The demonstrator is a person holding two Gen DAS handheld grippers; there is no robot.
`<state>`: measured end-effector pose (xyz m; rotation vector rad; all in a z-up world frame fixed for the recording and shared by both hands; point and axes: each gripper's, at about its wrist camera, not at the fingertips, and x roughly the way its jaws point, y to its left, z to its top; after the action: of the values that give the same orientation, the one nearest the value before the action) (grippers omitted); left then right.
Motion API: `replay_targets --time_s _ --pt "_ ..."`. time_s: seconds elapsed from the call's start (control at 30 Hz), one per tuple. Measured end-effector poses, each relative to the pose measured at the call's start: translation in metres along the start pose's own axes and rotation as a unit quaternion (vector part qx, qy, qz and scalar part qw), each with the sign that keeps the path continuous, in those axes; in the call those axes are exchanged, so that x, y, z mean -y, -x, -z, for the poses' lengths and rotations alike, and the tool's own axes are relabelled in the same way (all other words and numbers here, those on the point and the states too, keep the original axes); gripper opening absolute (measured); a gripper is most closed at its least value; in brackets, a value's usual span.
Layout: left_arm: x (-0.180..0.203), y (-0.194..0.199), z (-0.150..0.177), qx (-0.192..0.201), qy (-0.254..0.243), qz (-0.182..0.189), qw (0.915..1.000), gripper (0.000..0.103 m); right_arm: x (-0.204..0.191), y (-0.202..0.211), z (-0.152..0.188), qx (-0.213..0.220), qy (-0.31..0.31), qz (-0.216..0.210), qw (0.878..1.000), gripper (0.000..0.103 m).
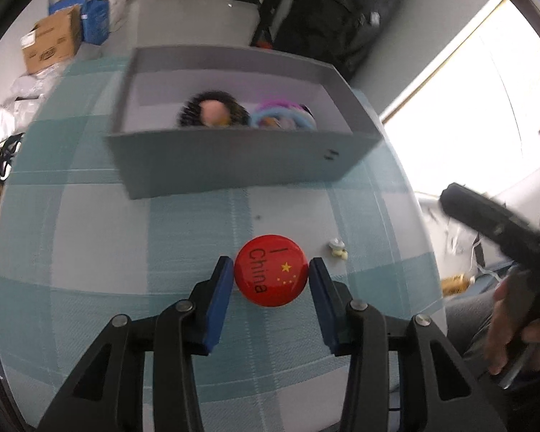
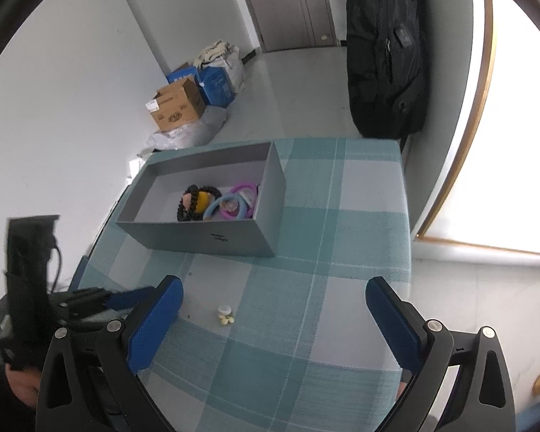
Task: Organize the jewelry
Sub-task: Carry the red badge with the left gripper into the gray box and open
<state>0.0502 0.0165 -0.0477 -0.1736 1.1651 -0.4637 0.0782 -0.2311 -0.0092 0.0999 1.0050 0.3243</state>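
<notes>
Checked tablecloth (image 2: 360, 198) — grey box (image 2: 212, 239), small yellow-white trinket (image 2: 225, 315)

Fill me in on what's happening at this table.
A person is sorting trinkets into a grey box. The left tool is shut on a red badge, held short of the box. The right tool hangs open and empty above the checked cloth. Hair ties already lie inside; a small yellow clip waits outside.
</notes>
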Motion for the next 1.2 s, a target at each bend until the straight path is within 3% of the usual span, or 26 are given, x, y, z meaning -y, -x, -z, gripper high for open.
replay_targets --time_s 0.27,0.47,0.53,0.73,1.0,1.2 --pt "-0.018 0.034 0.005 0.043 0.036 0.036 0.9978 0.038 -0.013 -0.025 0.014 -0.046 0.023 0.011 0.999 0.097" --pt "-0.031 0.065 -0.005 0.094 0.039 0.036 0.9942 0.038 -0.038 -0.044 0.023 -0.072 0.076 0.013 0.994 0.068" --pt "-0.037 0.064 -0.011 0.102 0.051 0.042 0.9926 0.038 -0.045 -0.048 0.026 -0.077 0.091 0.016 0.993 0.066" --pt "-0.049 0.065 -0.012 0.111 0.076 0.046 0.9898 0.038 -0.067 -0.059 0.033 -0.082 0.146 0.039 0.985 0.050" --pt "-0.048 0.063 -0.010 0.109 0.073 0.053 0.9899 0.038 -0.088 -0.067 0.042 -0.085 0.203 0.074 0.973 0.013" --pt "-0.046 0.060 -0.011 0.106 0.070 0.051 0.9906 0.038 -0.090 -0.068 0.041 -0.089 0.200 0.063 0.974 0.011"
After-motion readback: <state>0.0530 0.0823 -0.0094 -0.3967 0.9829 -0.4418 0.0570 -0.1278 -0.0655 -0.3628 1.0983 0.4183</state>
